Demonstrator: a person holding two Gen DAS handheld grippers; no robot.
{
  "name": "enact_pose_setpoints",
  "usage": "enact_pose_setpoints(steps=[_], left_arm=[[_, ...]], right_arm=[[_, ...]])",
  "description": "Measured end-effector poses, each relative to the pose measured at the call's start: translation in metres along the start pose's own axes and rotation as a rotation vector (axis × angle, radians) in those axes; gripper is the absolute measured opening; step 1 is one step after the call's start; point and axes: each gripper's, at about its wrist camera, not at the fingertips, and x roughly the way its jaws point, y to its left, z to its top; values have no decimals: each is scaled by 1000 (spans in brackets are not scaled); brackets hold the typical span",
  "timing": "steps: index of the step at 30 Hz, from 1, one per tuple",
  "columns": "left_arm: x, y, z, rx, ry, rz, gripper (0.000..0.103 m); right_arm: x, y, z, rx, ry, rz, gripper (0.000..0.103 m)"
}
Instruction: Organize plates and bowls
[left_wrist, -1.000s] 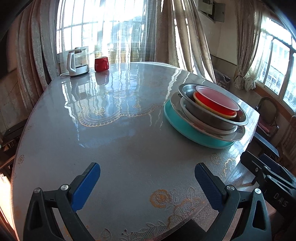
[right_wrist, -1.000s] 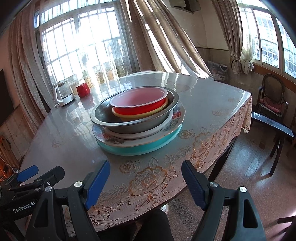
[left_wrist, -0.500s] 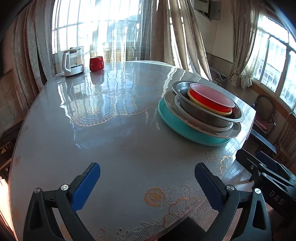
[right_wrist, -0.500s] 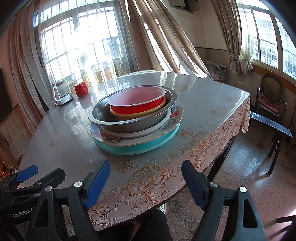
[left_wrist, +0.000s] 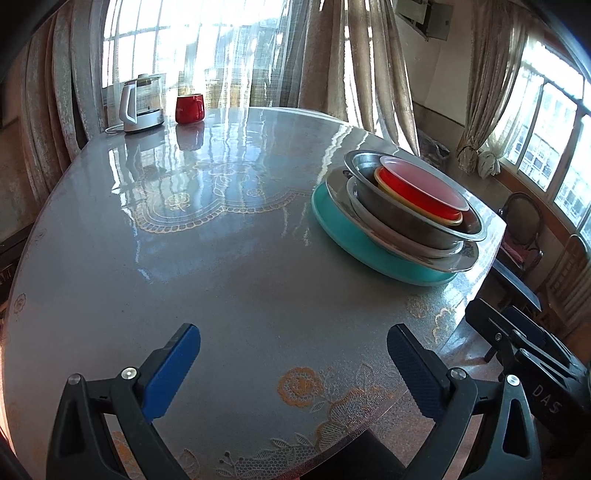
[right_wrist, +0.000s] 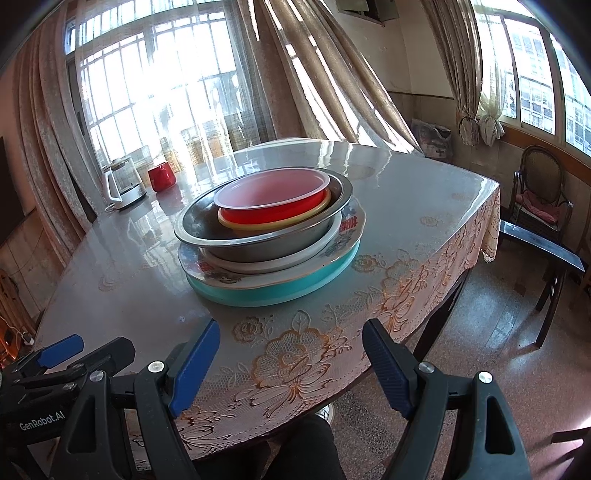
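Note:
One stack of dishes stands near the table's right edge. From the bottom: a teal plate, a flowered plate, a white bowl, a steel bowl, a yellow bowl and a red bowl on top. My left gripper is open and empty over the table's near edge, left of the stack. My right gripper is open and empty in front of the stack. Each gripper shows at the edge of the other's view.
A kettle and a red mug stand at the table's far side by the curtained window. Dark wooden chairs stand right of the table. The table has a glossy cover over a flowered cloth.
Both grippers have drawn slightly nearer to the table and stack; the stack looks a little larger and shifted left in the left wrist view. Both stay open.

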Motion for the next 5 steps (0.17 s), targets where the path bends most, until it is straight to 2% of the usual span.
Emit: enact_pose_setpoints(steps=[5], left_arm=[[-1,-3,2,12,-20,9,102]], right_arm=[[1,-2,0,7,0,-2,81]])
